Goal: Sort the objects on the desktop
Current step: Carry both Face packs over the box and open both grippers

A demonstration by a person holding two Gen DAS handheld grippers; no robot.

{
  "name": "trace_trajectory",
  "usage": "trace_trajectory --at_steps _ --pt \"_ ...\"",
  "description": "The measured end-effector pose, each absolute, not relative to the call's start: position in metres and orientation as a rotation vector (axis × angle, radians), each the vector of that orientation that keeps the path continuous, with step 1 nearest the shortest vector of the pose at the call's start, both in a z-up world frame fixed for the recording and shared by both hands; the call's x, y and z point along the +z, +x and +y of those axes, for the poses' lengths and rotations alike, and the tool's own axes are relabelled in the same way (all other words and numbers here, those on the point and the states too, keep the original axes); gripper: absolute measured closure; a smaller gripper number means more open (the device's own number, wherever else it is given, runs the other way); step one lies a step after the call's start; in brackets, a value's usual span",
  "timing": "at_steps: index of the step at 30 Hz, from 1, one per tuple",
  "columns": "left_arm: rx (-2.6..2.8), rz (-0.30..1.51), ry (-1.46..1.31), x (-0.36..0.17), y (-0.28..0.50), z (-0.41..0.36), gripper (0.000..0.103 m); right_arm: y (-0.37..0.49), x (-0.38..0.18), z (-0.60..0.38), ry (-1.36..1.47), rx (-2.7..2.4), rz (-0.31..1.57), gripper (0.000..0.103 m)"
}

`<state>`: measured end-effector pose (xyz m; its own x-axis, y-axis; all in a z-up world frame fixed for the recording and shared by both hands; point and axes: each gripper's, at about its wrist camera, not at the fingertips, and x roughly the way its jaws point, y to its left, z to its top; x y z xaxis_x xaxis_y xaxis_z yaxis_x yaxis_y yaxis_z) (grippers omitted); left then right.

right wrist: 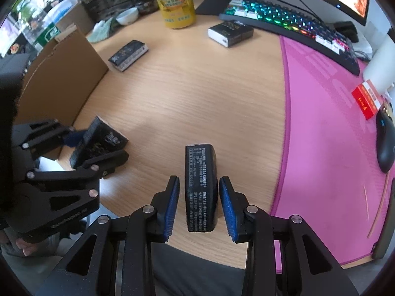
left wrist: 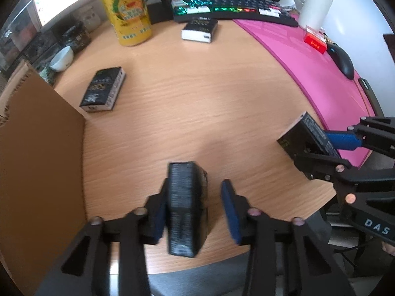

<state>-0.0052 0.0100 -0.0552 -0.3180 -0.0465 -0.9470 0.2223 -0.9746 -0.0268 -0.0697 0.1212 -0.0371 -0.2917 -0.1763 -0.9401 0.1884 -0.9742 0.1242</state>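
- Closest up, what sits between the fingers of the left gripper [left wrist: 196,185]?
- One black pack [left wrist: 186,204], set on its narrow side at the near edge of the bench [left wrist: 197,98]. It is blurred. The left pad [left wrist: 159,217] lies against it, while the right pad stands clear with a plain gap, so that gripper is spread, not clamped.
- And the right gripper [right wrist: 199,180]?
- A second black pack [right wrist: 200,185] with white print, also on edge near the bench's front. There is a thin gap on each side of it, so the pads are apart and bracket it. Whether either pack rests on the wood or hangs just above it, I cannot tell.
- Further out?
- A third pack [left wrist: 102,91] lies flat just beside the cardboard box [left wrist: 37,148] on the left. A fourth pack [left wrist: 200,29] lies just in front of the lit keyboard [left wrist: 234,7], and a yellow pineapple can [left wrist: 126,7] stands upright to its left.
- To the right?
- A pink mat [left wrist: 321,69] carrying a black mouse [left wrist: 343,60], a red carton [left wrist: 316,40] and a white tumbler [left wrist: 317,2].
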Motion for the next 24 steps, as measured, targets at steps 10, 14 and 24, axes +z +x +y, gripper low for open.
trace_trajectory --at_steps 10,14,24 --pt "-2.438 0.198 1.696 -0.043 0.001 0.012 0.08 -0.07 -0.038 0.116 1.719 -2.336 0.055 0.068" --pt "-2.428 0.187 1.709 -0.046 0.002 0.014 0.08 -0.07 -0.04 0.118 1.73 -2.336 0.049 0.068" --pt "-2.422 0.176 1.709 -0.046 0.005 0.016 0.079 -0.069 -0.039 0.119 1.701 -2.358 0.076 0.071"
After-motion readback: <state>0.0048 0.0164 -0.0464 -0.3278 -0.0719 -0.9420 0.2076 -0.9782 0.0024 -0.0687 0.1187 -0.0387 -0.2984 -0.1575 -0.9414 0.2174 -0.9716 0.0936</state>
